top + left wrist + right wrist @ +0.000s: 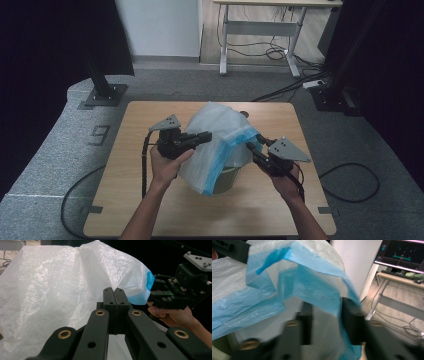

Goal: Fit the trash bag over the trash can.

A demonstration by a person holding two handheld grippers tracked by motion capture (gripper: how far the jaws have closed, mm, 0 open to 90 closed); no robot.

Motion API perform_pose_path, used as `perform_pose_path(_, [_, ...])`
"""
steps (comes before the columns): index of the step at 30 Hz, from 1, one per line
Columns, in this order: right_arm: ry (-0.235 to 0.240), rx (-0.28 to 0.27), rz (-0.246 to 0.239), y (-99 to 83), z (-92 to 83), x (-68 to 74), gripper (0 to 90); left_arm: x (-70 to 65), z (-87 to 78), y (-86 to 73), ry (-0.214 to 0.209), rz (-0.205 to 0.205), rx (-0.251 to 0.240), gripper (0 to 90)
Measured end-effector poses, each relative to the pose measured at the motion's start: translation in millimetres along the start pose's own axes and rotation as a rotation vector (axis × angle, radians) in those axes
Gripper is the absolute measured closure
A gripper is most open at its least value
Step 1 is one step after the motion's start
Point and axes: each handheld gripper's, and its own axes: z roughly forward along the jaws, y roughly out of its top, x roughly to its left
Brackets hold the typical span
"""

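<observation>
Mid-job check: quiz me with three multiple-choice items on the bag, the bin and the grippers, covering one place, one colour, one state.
1. Where is the small pale green bin?
A. under the bag
B. left of the table
C. on the floor

2. What colour is the edge band of the thin white plastic bag?
A. red
B. blue
C. yellow

3. How stands the left gripper?
A. wide open
B. shut on the bag
C. lying on the wooden table

Answers: 1 A, the bag drapes over it; 2 B, the band shows blue; 3 B, its jaws meet with film pinched.
</observation>
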Motion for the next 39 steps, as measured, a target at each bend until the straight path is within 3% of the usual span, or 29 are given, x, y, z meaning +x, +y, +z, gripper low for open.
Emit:
perform_pose_path(2, [-0.002,-0.001,0.017,-0.6,-0.7,-2.3,81.8,1.2,-1.7,0.3,0.002,-0.006,-0.008,89.6])
perform_pose_path(4, [-0.001,-0.013,0.025,-1.2,-3.1,-3.6,88.5,2.7,-2.7,0.5,0.006,-0.005,-0.013,89.7])
perform_pose_path(8, [-0.003,-0.04,0.024,-2.1,-10.5,-6.1,88.7,7.0,-5.9,0.6,0.006,-0.022,-0.046,89.8])
perform_pose_path(15, [0.015,-0.055,-0.03,-10.1,-30.3,-6.7,88.7,11.5,-15.6,3.1,0.027,-0.036,-0.103,89.8])
perform_pose_path(24, [0.011,-0.028,0.021,-31.7,-49.9,-20.5,88.7,16.4,-29.3,1.8,0.057,-0.047,-0.126,89.9])
perform_pose_path(34, [0.05,-0.005,0.056,-48.9,-73.3,-17.9,88.7,24.0,-49.8,-9.3,0.09,-0.065,-0.149,89.9])
perform_pose_path(39, [0.059,0.038,0.057,-60.9,-78.1,-12.8,88.6,27.9,-59.4,-22.0,0.109,-0.077,-0.149,89.9])
